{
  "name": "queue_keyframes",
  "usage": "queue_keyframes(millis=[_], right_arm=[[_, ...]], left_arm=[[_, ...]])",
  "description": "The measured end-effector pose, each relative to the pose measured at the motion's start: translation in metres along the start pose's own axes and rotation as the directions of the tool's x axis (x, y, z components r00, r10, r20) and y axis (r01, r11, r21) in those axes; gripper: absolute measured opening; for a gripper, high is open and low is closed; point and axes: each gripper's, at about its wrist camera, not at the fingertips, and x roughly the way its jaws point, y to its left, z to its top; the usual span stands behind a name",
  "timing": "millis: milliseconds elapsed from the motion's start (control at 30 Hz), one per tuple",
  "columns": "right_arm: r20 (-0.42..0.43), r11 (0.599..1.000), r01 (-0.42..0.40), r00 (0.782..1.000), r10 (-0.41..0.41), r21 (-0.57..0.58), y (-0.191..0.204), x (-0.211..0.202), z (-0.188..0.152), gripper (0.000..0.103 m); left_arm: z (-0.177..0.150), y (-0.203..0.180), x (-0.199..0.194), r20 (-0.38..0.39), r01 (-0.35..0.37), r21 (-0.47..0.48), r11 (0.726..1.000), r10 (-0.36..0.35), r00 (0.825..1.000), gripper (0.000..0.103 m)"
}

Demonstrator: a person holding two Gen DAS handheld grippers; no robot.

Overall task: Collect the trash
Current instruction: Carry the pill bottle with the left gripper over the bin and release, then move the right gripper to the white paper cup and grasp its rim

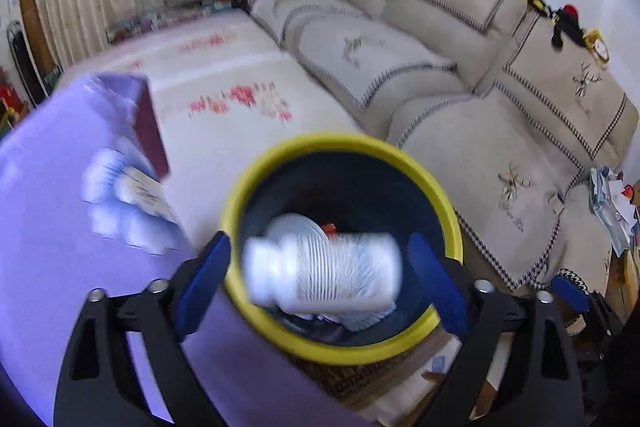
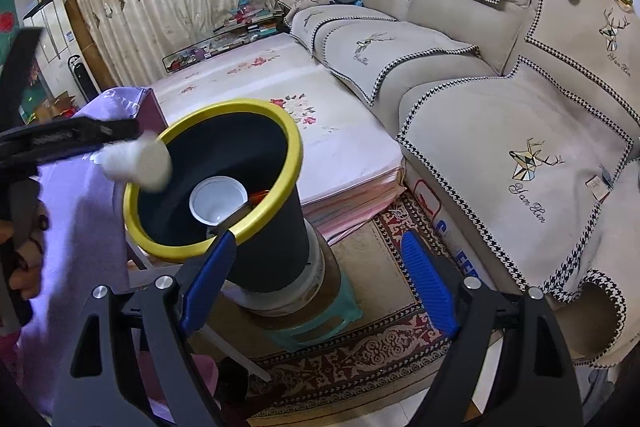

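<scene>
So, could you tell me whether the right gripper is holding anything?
No, the right gripper stands open with only rug and bin visible between its blue fingers.

The right claw (image 2: pixel 318 275) stood open and empty beside a yellow-rimmed bin (image 2: pixel 224 183); a blurred white bottle (image 2: pixel 136 161), apparently loose, hung over the rim.

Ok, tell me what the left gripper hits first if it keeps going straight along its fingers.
The left gripper points down into the yellow-rimmed bin. A blurred white bottle sits between its open fingers, apparently dropping, so that comes first; behind it, the trash already in the bin. Depth is unclear.
</scene>
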Motion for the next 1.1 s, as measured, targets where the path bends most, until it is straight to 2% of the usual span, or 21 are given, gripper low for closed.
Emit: queue_keyframes(millis=[100, 200, 300, 367, 433, 567, 667, 833, 900, 967, 1100], right_arm=[[0.002, 1.000, -0.007, 1.000, 0.007, -0.015, 0.009, -0.002, 0.002, 0.080], [0.001, 1.000, -0.012, 1.000, 0.012, -0.022, 0.020, -0.002, 0.005, 0.080], [0.014, 0.999, -0.021, 1.000, 0.021, -0.024, 0.030, -0.009, 0.007, 0.080], [0.020, 0.998, -0.031, 0.999, 0.032, -0.052, 0.043, -0.013, 0.011, 0.080], [0.025, 0.994, -0.046, 0.999, 0.048, -0.094, 0.059, -0.016, 0.018, 0.081], [0.021, 0.971, -0.112, 0.993, 0.119, -0.210, 0.113, -0.011, 0.038, 0.081], [0.001, 0.944, -0.186, 0.981, 0.193, -0.271, 0.159, -0.005, 0.050, 0.081], [-0.049, 0.881, -0.299, 0.952, 0.303, -0.366, 0.240, 0.001, 0.062, 0.081], [-0.078, 0.845, -0.345, 0.936, 0.345, -0.409, 0.282, 0.002, 0.064, 0.081], [-0.098, 0.813, -0.379, 0.921, 0.376, -0.442, 0.317, 0.002, 0.066, 0.081], [-0.164, 0.741, -0.475, 0.875, 0.456, -0.475, 0.391, 0.005, 0.069, 0.081]], left_arm=[[0.001, 0.009, -0.030, 0.062, 0.005, 0.013, 1.000, -0.006, 0.998, 0.098], [0.012, 0.013, -0.042, 0.066, 0.051, -0.010, 0.999, -0.051, 0.997, 0.098], [0.018, 0.028, -0.076, 0.147, 0.073, -0.037, 0.997, -0.067, 0.987, 0.098], [0.016, 0.043, -0.106, 0.204, 0.050, -0.037, 0.998, -0.042, 0.978, 0.098], [0.006, 0.068, -0.146, 0.274, -0.002, -0.056, 0.998, 0.017, 0.962, 0.098], [-0.035, 0.126, -0.226, 0.352, -0.158, -0.115, 0.981, 0.189, 0.917, 0.098], [-0.078, 0.171, -0.271, 0.357, -0.260, -0.208, 0.943, 0.321, 0.877, 0.098], [-0.146, 0.236, -0.311, 0.288, -0.360, -0.334, 0.871, 0.458, 0.841, 0.098], [-0.168, 0.261, -0.317, 0.261, -0.378, -0.375, 0.846, 0.488, 0.833, 0.098], [-0.185, 0.282, -0.316, 0.245, -0.375, -0.401, 0.836, 0.492, 0.835, 0.098], [-0.208, 0.321, -0.304, 0.228, -0.373, -0.438, 0.818, 0.502, 0.834, 0.098]])
